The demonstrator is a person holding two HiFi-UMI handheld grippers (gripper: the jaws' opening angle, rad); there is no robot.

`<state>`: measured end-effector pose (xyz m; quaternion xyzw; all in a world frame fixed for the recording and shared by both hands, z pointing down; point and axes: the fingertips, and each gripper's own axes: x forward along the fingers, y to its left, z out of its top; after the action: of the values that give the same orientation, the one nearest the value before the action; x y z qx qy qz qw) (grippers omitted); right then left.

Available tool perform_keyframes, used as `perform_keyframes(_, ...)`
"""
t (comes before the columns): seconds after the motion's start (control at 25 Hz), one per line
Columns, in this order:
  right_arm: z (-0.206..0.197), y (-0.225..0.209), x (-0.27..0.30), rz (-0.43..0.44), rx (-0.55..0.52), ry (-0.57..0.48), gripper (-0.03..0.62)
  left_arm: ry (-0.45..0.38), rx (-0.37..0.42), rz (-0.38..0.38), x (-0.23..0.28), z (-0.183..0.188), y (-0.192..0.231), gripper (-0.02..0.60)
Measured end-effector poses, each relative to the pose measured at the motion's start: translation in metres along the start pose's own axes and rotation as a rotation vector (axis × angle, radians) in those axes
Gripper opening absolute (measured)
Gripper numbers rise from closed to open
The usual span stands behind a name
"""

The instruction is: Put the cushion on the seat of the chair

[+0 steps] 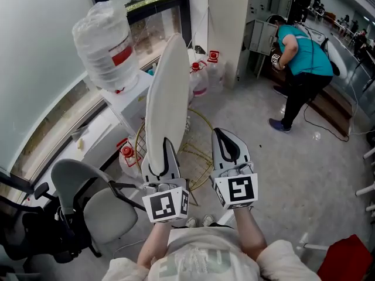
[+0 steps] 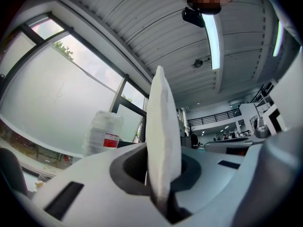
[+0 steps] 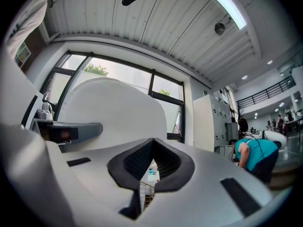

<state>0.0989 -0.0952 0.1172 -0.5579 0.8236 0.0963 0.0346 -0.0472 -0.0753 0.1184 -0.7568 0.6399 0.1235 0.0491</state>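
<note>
A white cushion (image 1: 167, 98) stands upright and edge-on, its lower edge pinched in my left gripper (image 1: 166, 147), which is shut on it. In the left gripper view the cushion (image 2: 163, 136) rises out of the left gripper (image 2: 161, 186). My right gripper (image 1: 221, 134) hangs just to the right of the cushion, shut with nothing in it. In its own view the right gripper (image 3: 154, 142) has its tips together, and the cushion (image 3: 111, 112) fills the left side. The grey office chair (image 1: 105, 215) stands below and left of my hands, its seat bare.
A large water bottle (image 1: 105, 45) sits upturned on a white stand by the window. A yellow wire frame (image 1: 202, 148) and red-capped jugs (image 1: 198, 78) lie on the floor ahead. A person in a teal shirt (image 1: 304, 54) bends over at the far right. A black chair (image 1: 29, 233) is at the lower left.
</note>
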Motion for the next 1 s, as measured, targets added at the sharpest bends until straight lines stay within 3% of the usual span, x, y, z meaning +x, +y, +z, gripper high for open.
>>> perform_keyframes(0.32, -0.044, 0.002, 0.031, 0.031, 0.032, 0.083, 0.017, 0.137, -0.160, -0.074, 0.018, -0.056, -0.003, 0.041)
perform_keyframes(0.44, -0.067, -0.003, 0.045, 0.035, 0.044, 0.123, 0.017, 0.228, -0.244, -0.131, 0.033, -0.091, 0.001, 0.041)
perform_keyframes(0.64, -0.114, -0.009, 0.060, 0.035, 0.051, 0.203, 0.017, 0.376, -0.323, -0.182, 0.044, -0.162, 0.011, 0.040)
perform_keyframes(1.0, -0.198, -0.007, 0.049, 0.045, 0.104, 0.364, 0.017, 0.552, -0.611, -0.205, 0.027, -0.257, 0.027, 0.040)
